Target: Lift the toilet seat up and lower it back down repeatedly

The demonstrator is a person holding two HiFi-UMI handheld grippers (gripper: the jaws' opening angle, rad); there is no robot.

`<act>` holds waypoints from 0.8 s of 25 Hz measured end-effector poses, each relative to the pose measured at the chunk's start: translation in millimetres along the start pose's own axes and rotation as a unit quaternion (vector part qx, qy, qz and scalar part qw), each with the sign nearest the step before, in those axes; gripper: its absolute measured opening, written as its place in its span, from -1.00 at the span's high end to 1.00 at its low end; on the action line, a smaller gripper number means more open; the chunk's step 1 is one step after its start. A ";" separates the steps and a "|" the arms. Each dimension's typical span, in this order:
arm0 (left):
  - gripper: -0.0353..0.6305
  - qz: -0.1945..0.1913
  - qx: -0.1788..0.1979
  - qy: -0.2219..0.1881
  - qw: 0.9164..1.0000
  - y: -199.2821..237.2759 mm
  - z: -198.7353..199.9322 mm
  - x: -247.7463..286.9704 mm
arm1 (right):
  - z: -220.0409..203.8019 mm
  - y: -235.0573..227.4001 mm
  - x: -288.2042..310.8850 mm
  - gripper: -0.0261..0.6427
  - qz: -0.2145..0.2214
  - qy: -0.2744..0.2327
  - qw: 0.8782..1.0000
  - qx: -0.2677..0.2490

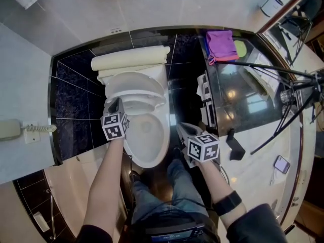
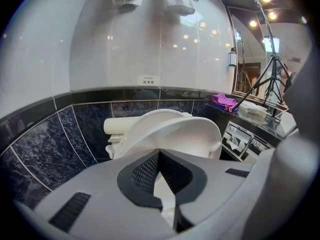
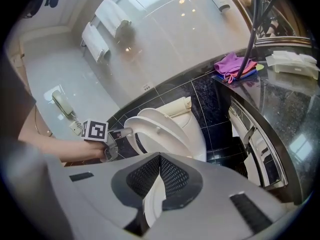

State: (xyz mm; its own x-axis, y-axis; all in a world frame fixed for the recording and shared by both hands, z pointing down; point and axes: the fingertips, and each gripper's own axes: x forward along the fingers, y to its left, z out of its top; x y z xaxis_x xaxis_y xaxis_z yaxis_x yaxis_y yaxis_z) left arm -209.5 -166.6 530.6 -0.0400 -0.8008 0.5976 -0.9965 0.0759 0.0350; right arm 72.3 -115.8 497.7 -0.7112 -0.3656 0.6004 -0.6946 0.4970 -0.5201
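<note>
My left tongs [image 1: 116,103], pressed together and pinching nothing, nose against the left rim of the toilet seat [image 1: 135,87] — white, glossy, half-raised over the bowl [image 1: 148,135] — so I should push steadily along its hinge arc, keeping my right tongs [image 1: 181,129], shut and empty, clear.

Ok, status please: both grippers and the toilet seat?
Left gripper shut, tip against rim of white plastic toilet seat. Right gripper shut, empty. Seat half raised. Nothing in the way.
</note>
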 end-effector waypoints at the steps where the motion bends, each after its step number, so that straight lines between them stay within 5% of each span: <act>1: 0.89 0.000 0.002 0.001 1.000 0.9 0.7 2.9 | 2.3 0.0 1.0 0.88 0.001 -0.001 1.000 -0.001; 11: 0.89 0.000 0.007 0.005 1.000 3.2 3.0 6.9 | 7.9 2.5 9.3 0.88 0.007 -0.001 1.000 -0.008; 20: 0.89 -0.025 0.033 -0.001 0.999 -16.7 13.1 -68.1 | 28.6 31.7 1.2 0.87 0.001 -0.016 0.998 -0.059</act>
State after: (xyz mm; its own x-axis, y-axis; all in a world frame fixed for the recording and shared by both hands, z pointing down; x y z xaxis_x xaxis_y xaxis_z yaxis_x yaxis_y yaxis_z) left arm -191.1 -121.2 478.8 0.0103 -0.8037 0.5950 -0.9999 -0.0033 0.0128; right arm 46.3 -123.0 464.5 -0.7164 -0.3883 0.5797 -0.6772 0.5868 -0.4440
